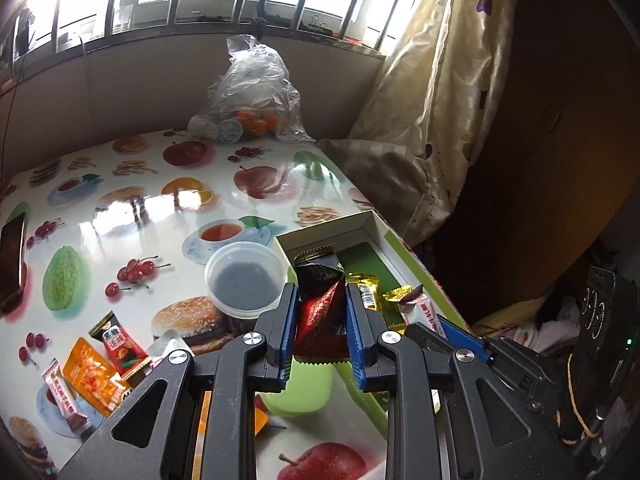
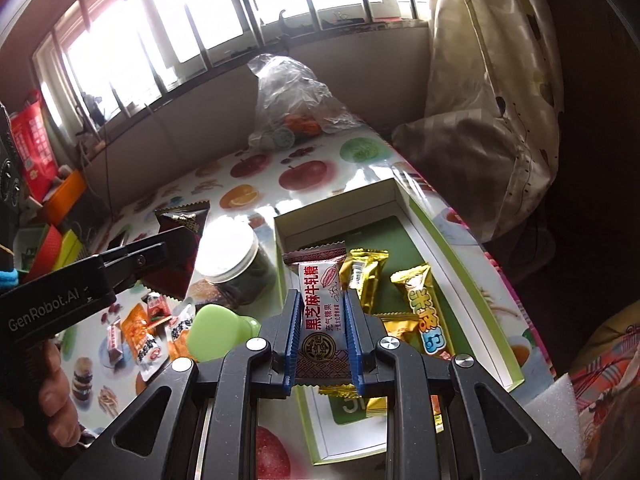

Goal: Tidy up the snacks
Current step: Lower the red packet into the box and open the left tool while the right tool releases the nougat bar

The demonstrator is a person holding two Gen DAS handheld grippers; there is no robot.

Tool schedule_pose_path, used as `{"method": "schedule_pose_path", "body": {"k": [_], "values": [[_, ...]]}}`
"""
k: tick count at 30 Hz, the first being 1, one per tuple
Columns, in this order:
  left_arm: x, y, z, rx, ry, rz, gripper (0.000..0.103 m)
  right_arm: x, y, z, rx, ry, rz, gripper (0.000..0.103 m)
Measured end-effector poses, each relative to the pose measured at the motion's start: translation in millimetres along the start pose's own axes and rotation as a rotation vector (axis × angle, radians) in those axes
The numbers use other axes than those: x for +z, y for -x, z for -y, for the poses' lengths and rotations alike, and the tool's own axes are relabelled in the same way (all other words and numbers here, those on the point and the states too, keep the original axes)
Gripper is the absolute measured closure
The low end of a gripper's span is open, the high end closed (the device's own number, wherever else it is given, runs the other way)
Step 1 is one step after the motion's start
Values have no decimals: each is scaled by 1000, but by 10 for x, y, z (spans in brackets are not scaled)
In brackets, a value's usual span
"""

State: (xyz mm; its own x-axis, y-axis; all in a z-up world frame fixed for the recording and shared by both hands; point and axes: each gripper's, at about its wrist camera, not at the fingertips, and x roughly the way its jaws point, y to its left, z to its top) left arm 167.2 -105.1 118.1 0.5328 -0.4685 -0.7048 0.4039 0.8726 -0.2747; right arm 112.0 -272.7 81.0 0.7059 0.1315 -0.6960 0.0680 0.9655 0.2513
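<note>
My left gripper [image 1: 320,300] is shut on a dark red and black triangular snack packet [image 1: 320,312], held over the near left corner of the open white box with green edging [image 1: 328,232]. My right gripper [image 2: 322,300] is shut on a white and maroon nougat bar [image 2: 320,312] above the same box [image 2: 336,204]. Gold-wrapped snacks [image 2: 362,276] and a gold bar [image 2: 420,304] lie inside the box. In the right wrist view the left gripper [image 2: 188,236] shows at the left with its dark packet [image 2: 184,220]. In the left wrist view the right gripper [image 1: 436,320] shows at the lower right.
A clear tub of dark contents [image 1: 244,280] and a green lid [image 2: 216,332] sit left of the box. Several loose snack packets [image 1: 104,360] lie on the fruit-print table [image 1: 160,208]. A phone [image 1: 12,260] lies at the left edge, a plastic bag of oranges [image 1: 252,92] at the back, a curtain [image 1: 440,120] to the right.
</note>
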Motion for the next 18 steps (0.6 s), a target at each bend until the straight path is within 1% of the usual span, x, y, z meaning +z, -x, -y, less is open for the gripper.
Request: {"method": "schedule_pose_path", "body": {"k": [3,8,18], "values": [[25,-112,77,-23,-5,-22,79,-33,-32,132,-23,-19,-14,83],[16,-271,223,-33,-35,-54,79,-134,-111,269,-66,-23,-45,83],[-30,-588,368,-33,-48,-128,79,-334,-250,384,-97,-29,-107,83]]}}
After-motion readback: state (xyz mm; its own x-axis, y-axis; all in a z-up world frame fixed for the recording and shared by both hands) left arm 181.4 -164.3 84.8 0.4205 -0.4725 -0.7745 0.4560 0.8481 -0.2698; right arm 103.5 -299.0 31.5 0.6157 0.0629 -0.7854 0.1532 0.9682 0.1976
